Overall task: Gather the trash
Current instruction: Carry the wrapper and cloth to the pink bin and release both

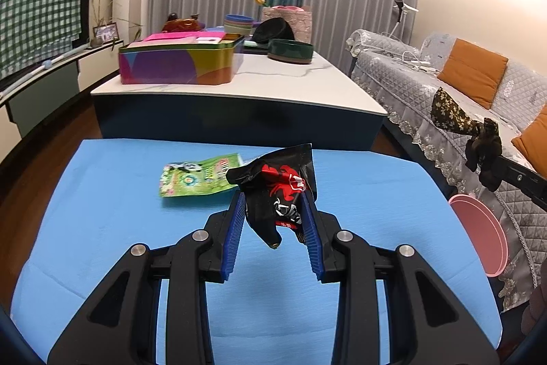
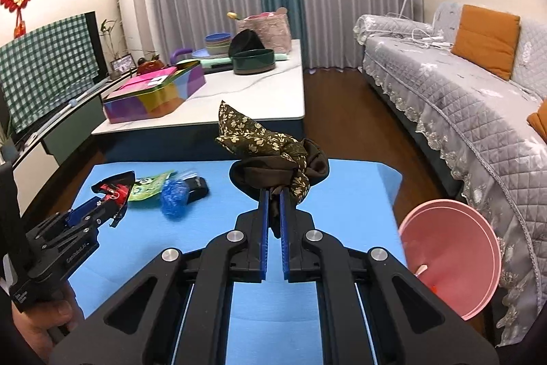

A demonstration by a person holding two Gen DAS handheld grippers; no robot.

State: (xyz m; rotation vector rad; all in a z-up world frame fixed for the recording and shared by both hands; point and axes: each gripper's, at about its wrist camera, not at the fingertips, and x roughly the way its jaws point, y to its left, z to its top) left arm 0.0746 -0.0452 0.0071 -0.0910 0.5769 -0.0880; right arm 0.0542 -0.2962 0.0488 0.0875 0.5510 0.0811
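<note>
Both grippers angle downward side by side, the left gripper (image 1: 273, 204) with jaws partway apart and clamped on something, the right gripper (image 2: 272, 194) pinched nearly shut, a bare hand (image 2: 41, 324) gripping the left handle.

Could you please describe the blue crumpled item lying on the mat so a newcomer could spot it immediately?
On the blue mat, left of centre, sits a crumpled blue mesh ball. It lies between the green panda wrapper and a black object, the only netted thing there.
</note>
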